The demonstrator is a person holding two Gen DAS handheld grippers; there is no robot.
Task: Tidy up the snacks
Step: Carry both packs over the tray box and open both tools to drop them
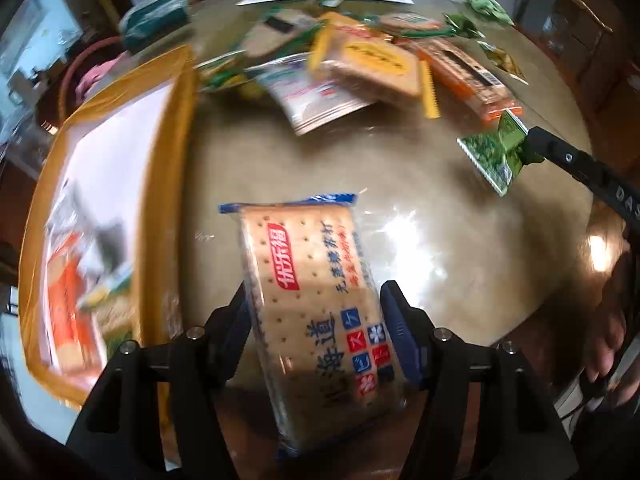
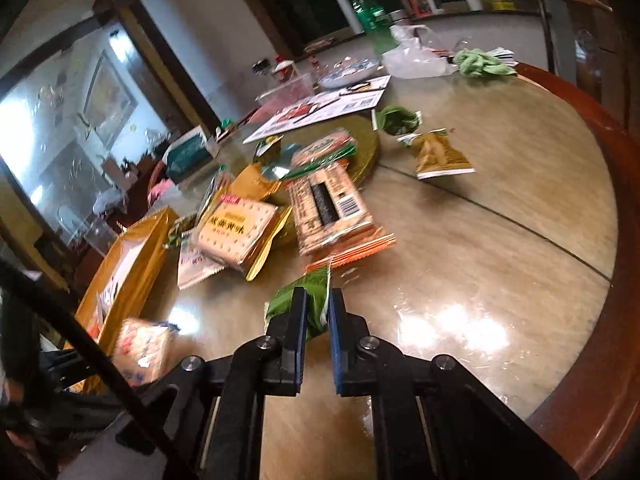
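My left gripper (image 1: pixel 316 300) is shut on a blue-edged cracker packet (image 1: pixel 312 264), gripped by its long sides and held tilted above the table beside the yellow box (image 1: pixel 172 152). The box has a white inside and several snack packets lie in it, blurred. In the right wrist view the same cracker packet (image 2: pixel 140 348) hangs by the yellow box (image 2: pixel 132 256). My right gripper (image 2: pixel 318 308) is shut on a small green snack packet (image 2: pixel 296 300); the left wrist view shows that green packet (image 1: pixel 492 152) pinched at one end. A pile of loose snacks lies beyond.
The pile holds a yellow cracker packet (image 2: pixel 236 228) and an orange-edged packet (image 2: pixel 328 208). The round table has a red-brown rim (image 2: pixel 600 128). At the far side are a leaflet (image 2: pixel 320 112), a plate (image 2: pixel 352 72), a green bottle (image 2: pixel 372 20) and a plastic bag (image 2: pixel 416 56). A hand (image 1: pixel 612 320) shows at right.
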